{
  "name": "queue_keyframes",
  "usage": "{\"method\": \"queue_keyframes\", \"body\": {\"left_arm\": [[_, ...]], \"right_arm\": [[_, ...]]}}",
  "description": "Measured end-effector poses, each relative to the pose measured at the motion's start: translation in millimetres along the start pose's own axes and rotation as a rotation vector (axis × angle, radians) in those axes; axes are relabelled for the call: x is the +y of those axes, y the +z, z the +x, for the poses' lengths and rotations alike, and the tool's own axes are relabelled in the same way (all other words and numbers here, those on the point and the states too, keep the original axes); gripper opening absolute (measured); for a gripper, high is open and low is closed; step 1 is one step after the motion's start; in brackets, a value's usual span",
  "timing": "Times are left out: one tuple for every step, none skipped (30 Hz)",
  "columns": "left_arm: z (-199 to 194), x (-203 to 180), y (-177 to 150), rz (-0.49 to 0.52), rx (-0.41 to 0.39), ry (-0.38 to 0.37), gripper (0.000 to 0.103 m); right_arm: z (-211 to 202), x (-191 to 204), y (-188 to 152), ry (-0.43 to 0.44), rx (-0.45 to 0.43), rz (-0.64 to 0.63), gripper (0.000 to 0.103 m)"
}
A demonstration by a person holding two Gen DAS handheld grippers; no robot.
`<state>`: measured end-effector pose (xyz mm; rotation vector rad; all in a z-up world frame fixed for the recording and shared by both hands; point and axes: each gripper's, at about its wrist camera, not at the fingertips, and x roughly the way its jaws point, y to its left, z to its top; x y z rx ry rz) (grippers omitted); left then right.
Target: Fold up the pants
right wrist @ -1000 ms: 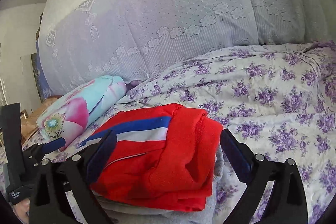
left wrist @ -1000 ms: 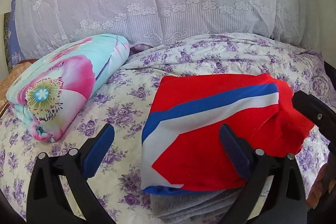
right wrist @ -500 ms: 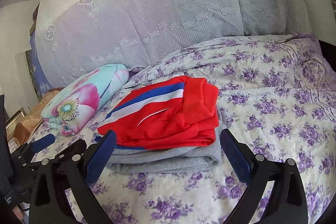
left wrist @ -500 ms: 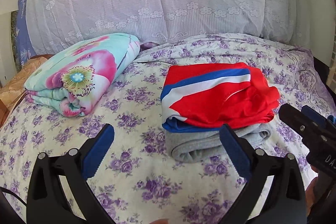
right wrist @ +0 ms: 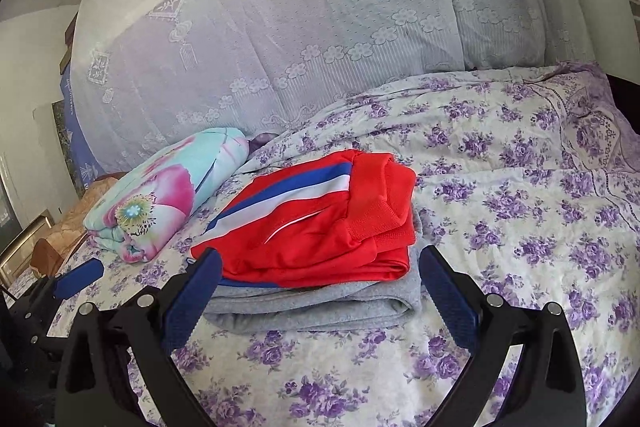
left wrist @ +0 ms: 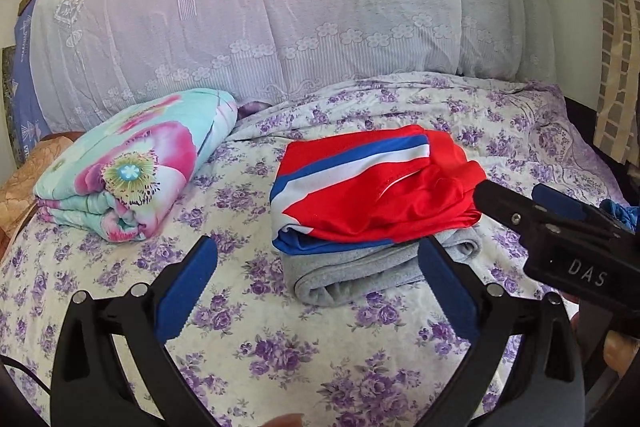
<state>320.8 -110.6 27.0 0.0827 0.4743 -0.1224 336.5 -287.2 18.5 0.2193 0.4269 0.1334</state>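
Folded red pants [left wrist: 380, 195] [right wrist: 316, 227] with a blue and white stripe lie on top of a folded grey garment [left wrist: 360, 267] [right wrist: 316, 301] on the bed. My left gripper [left wrist: 318, 275] is open, held back from the stack and above the sheet, with nothing between its fingers. My right gripper [right wrist: 320, 287] is open too, just in front of the stack, empty. From the left wrist view the right gripper [left wrist: 560, 227] shows as a black body at the right, beside the stack's right edge.
A rolled floral blanket [left wrist: 132, 167] [right wrist: 168, 195] lies left of the stack. A large lace-covered pile [left wrist: 280, 7] rises behind. The purple-flowered bedsheet [left wrist: 280, 347] [right wrist: 520, 227] spreads in front and to the right. The bed's right edge [left wrist: 592, 155] is dark.
Both grippers have pulled back from the stack, which now looks smaller and farther away. The red pants stay on the grey garment.
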Motion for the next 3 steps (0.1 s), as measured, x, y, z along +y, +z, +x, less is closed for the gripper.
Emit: {"method": "queue_keyframes", "body": {"left_arm": [[2.6,2.2,-0.6,-0.012,0.010,-0.005,0.098],[5.1,5.3,-1.0,-0.029,0.021,-0.007,0.098],[6.9,7.7,-1.8,-0.043,0.029,-0.008,0.098]], "right_arm": [[1.2,-0.8,-0.2,-0.003,0.003,0.001,0.099],[2.1,-1.4,-0.6,-0.006,0.006,0.002,0.099],[3.0,-1.6,-1.0,-0.007,0.010,0.004,0.099]]}}
